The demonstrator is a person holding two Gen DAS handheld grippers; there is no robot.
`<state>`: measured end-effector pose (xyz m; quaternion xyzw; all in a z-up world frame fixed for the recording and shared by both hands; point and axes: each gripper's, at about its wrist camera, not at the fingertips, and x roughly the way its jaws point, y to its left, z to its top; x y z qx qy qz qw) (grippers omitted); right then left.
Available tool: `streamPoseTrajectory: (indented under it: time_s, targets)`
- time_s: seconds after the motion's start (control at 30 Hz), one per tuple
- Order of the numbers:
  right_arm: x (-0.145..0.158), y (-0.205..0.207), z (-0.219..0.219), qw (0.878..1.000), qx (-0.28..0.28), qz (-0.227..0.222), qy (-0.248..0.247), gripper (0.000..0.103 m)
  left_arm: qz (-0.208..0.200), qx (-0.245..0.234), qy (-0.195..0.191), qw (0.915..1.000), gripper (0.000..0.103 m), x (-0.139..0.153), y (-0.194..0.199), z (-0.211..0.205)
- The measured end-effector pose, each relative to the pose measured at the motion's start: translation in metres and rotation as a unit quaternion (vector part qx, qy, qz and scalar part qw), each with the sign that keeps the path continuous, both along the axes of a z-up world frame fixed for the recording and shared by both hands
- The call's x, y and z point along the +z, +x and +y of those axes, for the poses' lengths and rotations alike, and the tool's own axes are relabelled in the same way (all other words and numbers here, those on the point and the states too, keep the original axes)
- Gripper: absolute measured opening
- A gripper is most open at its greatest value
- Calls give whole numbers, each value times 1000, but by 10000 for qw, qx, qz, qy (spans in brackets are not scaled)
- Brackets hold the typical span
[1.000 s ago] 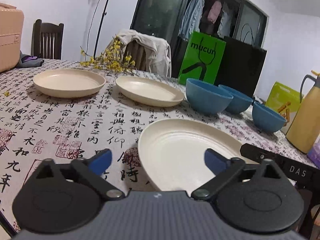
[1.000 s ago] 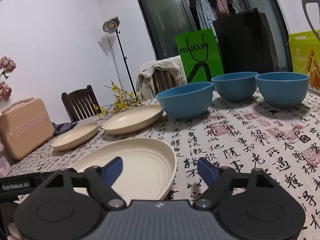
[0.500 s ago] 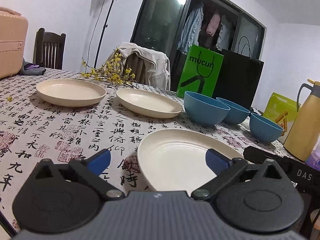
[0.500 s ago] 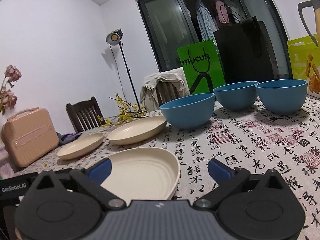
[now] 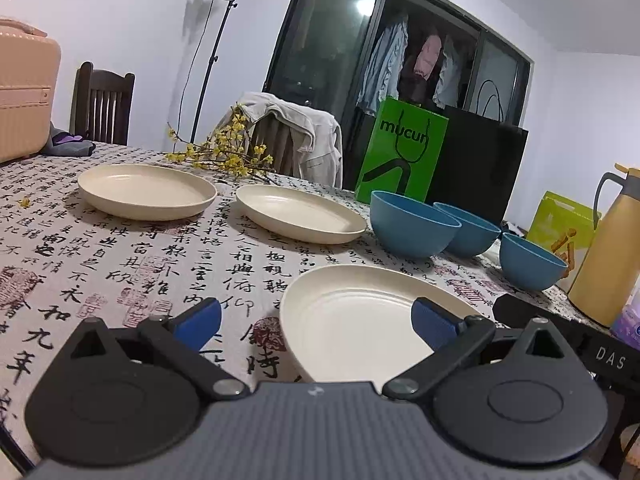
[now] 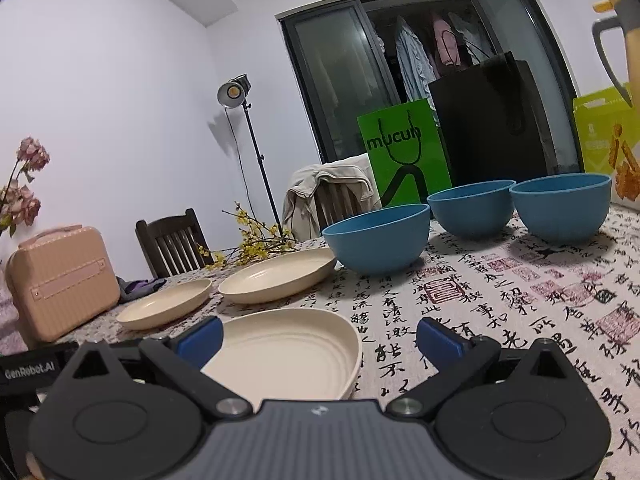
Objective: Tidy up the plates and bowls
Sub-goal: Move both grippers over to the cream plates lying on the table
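Observation:
Three cream plates lie on the calligraphy tablecloth (image 5: 100, 280). The nearest plate (image 5: 360, 320) (image 6: 288, 352) sits just ahead of both grippers. Farther back lie the middle plate (image 5: 300, 214) (image 6: 276, 276) and the left plate (image 5: 146, 192) (image 6: 164, 308). Three blue bowls stand in a row: the near bowl (image 5: 414, 224) (image 6: 376, 238), the second bowl (image 5: 472, 228) (image 6: 470, 208) and the third bowl (image 5: 532, 260) (image 6: 560, 206). My left gripper (image 5: 316, 322) is open and holds nothing. Just as wide stands my right gripper (image 6: 318, 336), also with nothing between its pads.
A pink case (image 6: 60, 280) and purple cloth lie at the table's left. Yellow flower twigs (image 5: 224, 156) lie behind the plates. A green bag (image 5: 402, 156), a black bag (image 5: 476, 172) and a yellow jug (image 5: 604, 248) stand at the back right. Chairs (image 5: 102, 108) line the far side.
The right gripper's fingers have spread wider apart. Both views have tilted upward a little, showing more wall and lamp. The plates and bowls have not moved.

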<state>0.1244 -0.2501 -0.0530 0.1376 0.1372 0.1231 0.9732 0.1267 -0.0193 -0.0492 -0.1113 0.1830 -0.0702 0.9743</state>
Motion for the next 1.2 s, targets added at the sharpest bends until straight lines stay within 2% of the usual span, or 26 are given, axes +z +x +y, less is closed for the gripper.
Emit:
streamPoseTrajectory:
  time_s: [0.1,0.4,0.73,1.2]
  targets:
    - [5,-1,5,9997,157,-7,-167,103,-82,51,82,9999,103,7,-7,5]
    - [27,0,18,9985,517,-104,141,103,-330,202,0,9993,103,28,-21,27]
    - [44,3,40,9984,496,-188,-197,103,-309,418,-92,9986,103,35,-27,52]
    - [69,17,72,9942,1006,-44,-384,103,-344,854,-215,9955,103,43,-39,92]
